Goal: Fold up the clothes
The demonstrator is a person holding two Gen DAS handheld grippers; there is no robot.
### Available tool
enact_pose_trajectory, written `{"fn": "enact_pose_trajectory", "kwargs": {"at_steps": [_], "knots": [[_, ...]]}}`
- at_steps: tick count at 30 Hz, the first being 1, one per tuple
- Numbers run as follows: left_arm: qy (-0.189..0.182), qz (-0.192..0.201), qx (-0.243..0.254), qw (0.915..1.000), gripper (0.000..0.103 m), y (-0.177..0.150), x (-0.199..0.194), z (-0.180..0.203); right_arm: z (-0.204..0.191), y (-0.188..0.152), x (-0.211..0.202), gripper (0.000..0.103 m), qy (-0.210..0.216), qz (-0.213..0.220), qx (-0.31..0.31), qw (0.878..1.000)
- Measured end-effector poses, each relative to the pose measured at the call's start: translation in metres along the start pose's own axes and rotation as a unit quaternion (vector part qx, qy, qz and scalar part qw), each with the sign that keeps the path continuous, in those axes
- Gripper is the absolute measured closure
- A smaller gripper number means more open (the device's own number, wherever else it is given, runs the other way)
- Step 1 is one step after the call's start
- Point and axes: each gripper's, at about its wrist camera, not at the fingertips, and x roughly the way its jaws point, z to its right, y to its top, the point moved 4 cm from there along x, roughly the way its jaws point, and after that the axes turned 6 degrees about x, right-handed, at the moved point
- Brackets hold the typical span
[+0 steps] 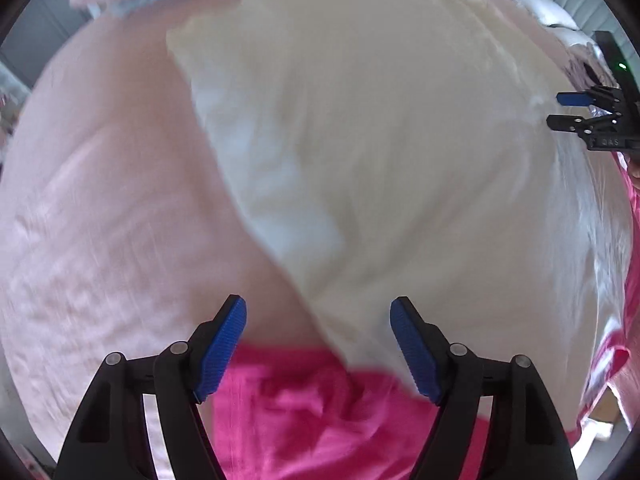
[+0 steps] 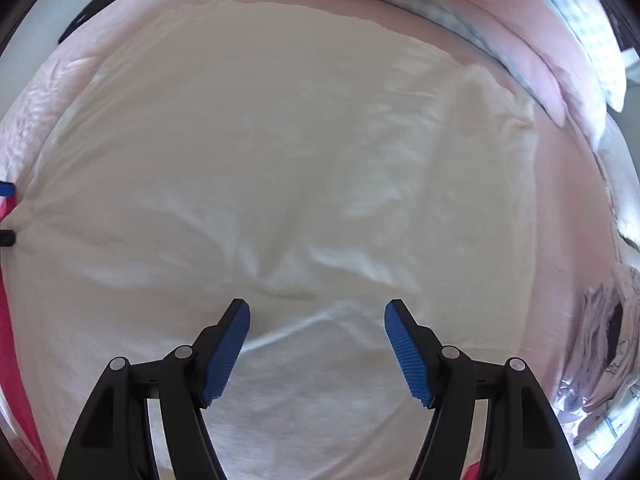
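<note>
My left gripper [image 1: 318, 348] and right gripper [image 2: 317, 350] both gape empty. The cream cotton garment [image 2: 280, 160] lies spread beneath and ahead of my fingers, wrinkled; folding looks barely begun.
</note>
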Motion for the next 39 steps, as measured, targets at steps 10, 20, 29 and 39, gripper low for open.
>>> {"fn": "enact_pose_trajectory", "kwargs": {"at_steps": [10, 20, 29, 39], "knots": [[-0.020, 0.045, 0.053, 0.9973, 0.029, 0.115, 0.061, 0.017, -0.104, 0.067, 0.029, 0.034, 0.063, 0.042, -0.042, 0.996], [0.008, 0.037, -0.036, 0.9986, 0.029, 0.107, 0.036, -0.088, -0.020, 0.086, 0.035, 0.032, 0.004, 0.046, -0.034, 0.998], [-0.015, 0.085, -0.040, 0.9955, 0.029, 0.218, 0.104, -0.076, -0.096, 0.172, 0.047, 0.032, 0.046, 0.098, -0.077, 0.991], [0.045, 0.025, 0.007, 0.9987, 0.028, 0.193, 0.108, -0.110, -0.094, 0.180, 0.061, 0.029, 0.046, 0.091, -0.098, 0.990]]}}
